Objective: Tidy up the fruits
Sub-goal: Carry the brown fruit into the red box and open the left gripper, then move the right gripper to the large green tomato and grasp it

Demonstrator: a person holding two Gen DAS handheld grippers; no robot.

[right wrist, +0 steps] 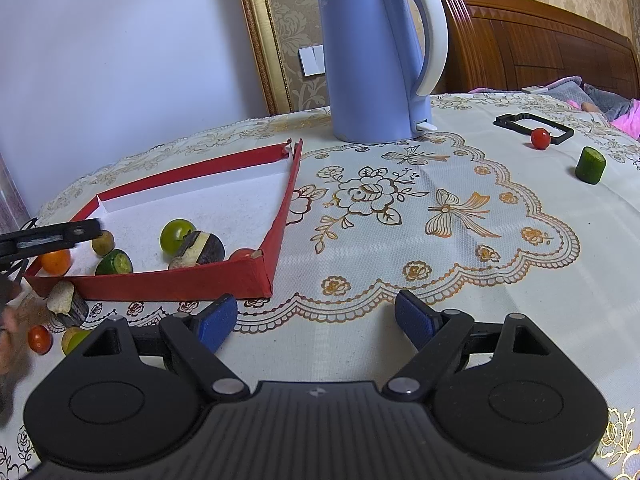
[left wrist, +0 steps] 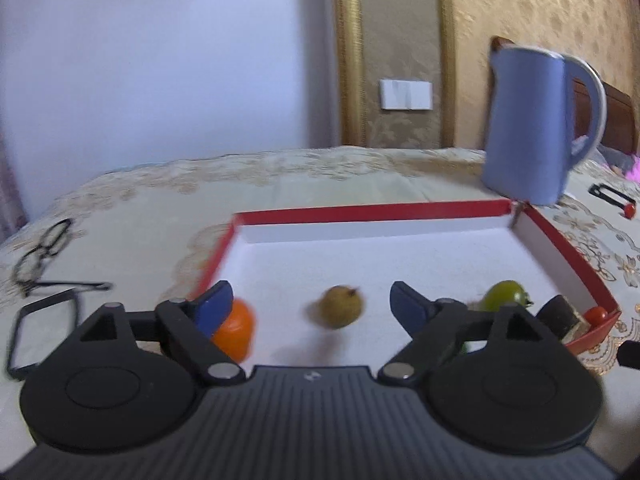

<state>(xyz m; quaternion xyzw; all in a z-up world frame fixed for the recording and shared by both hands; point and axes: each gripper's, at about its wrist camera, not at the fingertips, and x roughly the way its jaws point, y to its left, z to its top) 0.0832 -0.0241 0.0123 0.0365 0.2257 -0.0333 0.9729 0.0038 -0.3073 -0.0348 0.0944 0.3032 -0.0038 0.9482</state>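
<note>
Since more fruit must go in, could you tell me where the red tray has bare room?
The red tray is bare along its far wall toward the kettle. Its near edge is crowded: orange fruit, green tomato, cucumber piece.

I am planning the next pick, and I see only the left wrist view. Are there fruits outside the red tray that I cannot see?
Observer: Yes. A green cucumber piece stands upright on the tablecloth, far to the right of the kettle.
Operator: Is there anything near the front wall of the tray?
Observer: A red cherry tomato lies outside the red tray, near its front left corner.
Operator: Are the right tongs free?
Observer: Yes. The right tongs are open and empty, over bare tablecloth.
</note>
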